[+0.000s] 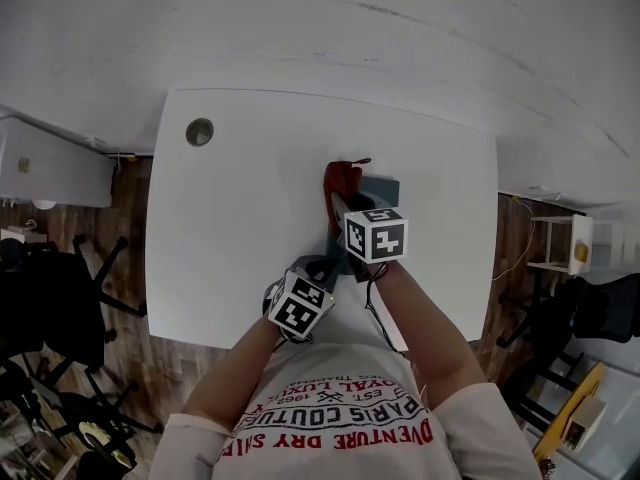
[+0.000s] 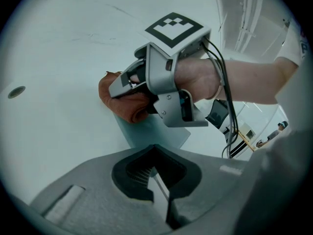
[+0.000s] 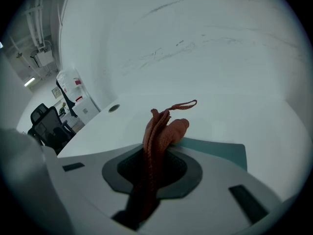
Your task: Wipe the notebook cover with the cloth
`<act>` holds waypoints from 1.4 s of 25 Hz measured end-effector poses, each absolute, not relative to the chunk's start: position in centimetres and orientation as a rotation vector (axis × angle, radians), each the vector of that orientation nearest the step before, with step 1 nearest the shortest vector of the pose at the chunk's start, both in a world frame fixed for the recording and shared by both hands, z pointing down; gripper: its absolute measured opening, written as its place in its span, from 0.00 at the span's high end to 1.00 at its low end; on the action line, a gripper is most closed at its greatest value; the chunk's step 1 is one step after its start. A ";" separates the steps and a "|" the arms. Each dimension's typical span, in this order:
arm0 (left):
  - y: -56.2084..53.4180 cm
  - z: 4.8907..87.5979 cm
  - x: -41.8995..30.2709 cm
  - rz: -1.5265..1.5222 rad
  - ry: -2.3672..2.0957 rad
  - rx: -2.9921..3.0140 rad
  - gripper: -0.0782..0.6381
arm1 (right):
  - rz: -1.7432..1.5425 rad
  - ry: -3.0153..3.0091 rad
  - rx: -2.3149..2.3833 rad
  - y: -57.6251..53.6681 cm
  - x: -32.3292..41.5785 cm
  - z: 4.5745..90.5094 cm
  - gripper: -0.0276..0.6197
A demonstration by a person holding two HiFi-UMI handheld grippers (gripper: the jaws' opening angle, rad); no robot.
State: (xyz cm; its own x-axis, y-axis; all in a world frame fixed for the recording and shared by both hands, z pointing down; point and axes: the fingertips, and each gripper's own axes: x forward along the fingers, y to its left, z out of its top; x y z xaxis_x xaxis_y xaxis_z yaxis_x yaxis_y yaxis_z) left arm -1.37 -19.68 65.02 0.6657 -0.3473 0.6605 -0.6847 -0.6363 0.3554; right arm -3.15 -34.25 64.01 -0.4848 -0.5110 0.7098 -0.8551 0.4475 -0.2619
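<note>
Notebook (image 1: 386,190) lies flat near the middle of the white table (image 1: 230,228), with the cloth (image 1: 342,179) bunched on its far-left corner. The right gripper (image 1: 339,206) pinches that cloth from above, so most of the bare cover lies rightward and back toward the person. The left gripper (image 1: 322,266) sits near the notebook's near edge, jaws pressed together, apparently empty. Open tabletop surrounds the notebook.
</note>
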 end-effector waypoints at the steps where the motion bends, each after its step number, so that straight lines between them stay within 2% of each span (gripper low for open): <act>1: -19.7 65.0 -1.4 0.737 -0.795 2.282 0.88 | 0.830 -2.158 1.136 -34.3 -3.1 64.0 0.84; 7: -19.6 65.1 -1.4 0.733 -0.785 2.273 0.88 | 0.844 -2.149 1.156 -34.8 -1.5 64.0 0.83; 31: -19.5 65.1 -1.3 0.723 -0.771 2.261 0.88 | 0.977 -1.927 1.499 -34.3 14.1 64.7 0.83; 35: -19.7 65.0 -1.3 0.721 -0.773 2.264 0.88 | 0.950 -1.936 1.516 -33.5 14.5 63.6 0.83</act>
